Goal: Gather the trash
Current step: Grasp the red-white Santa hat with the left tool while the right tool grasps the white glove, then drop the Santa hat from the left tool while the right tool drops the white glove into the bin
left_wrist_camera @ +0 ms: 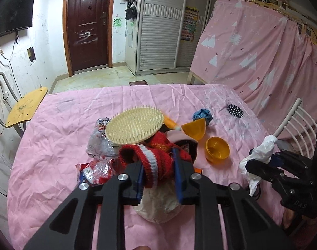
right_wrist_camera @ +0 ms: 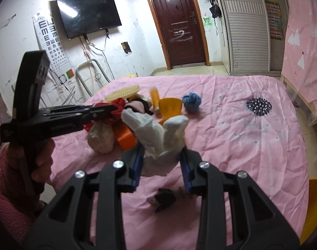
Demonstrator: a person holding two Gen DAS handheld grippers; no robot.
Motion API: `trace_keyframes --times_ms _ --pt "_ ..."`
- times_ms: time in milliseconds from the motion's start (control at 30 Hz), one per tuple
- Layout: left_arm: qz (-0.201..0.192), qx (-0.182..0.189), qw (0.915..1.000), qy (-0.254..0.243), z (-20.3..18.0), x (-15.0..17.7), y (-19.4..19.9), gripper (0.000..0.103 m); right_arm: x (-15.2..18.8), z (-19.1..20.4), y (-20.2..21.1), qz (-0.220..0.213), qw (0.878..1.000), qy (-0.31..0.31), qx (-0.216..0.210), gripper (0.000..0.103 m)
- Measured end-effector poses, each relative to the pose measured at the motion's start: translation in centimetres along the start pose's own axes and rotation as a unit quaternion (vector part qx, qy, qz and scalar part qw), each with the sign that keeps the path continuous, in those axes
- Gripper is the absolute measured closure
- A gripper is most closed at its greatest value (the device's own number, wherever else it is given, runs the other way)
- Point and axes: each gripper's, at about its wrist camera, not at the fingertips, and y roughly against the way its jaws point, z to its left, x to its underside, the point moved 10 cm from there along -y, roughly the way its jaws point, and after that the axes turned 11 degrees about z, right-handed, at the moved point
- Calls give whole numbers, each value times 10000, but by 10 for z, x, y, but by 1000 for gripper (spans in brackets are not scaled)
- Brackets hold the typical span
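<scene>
Two tongs are working at once over the pink surface. Looking along the left tongs, their blue pads are pinching the red knit sock at its striped cuff, on top of the heap. A cream brush is leaning on that heap and a pale wad is lying under the sock, so lifting straight and slowly should be keeping the brush from sliding off. Snack wrappers are lying just left of the heap, the yellow bowl to its right.

Looking along the right tongs, they are pinching a white crumpled glove, held clear above the cloth. Its loose fingers are sticking up, so I judge a firm squeeze is needed while carrying. A small dark plug is lying beneath. No bin is showing in either view.
</scene>
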Motion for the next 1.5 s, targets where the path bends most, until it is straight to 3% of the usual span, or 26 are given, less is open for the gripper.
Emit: trace_keyframes --times_ms 300,533,900,1300,1367,1500 --pt "-121 76 9996 255 4 1 26 87 0 -10 16 -287 9995 -111 -70 72" --pt "-482 128 9985 235 -15 -9 57 87 -4 -28 47 -664 9975 -249 -14 72" --pt "-400 474 9975 -347 -106 -28 50 87 -2 -93 110 -1301 9876 -835 269 72" --pt "4 1166 9861 -1182 -237 -35 17 87 28 -204 187 -1932 9563 -1956 998 72" --pt "91 1296 9829 -1304 -259 -35 11 87 35 -217 193 -1985 9516 -2136 971 66" --pt "297 1504 9765 -1513 -302 -33 -9 87 43 -234 203 -2081 9443 -2378 920 42"
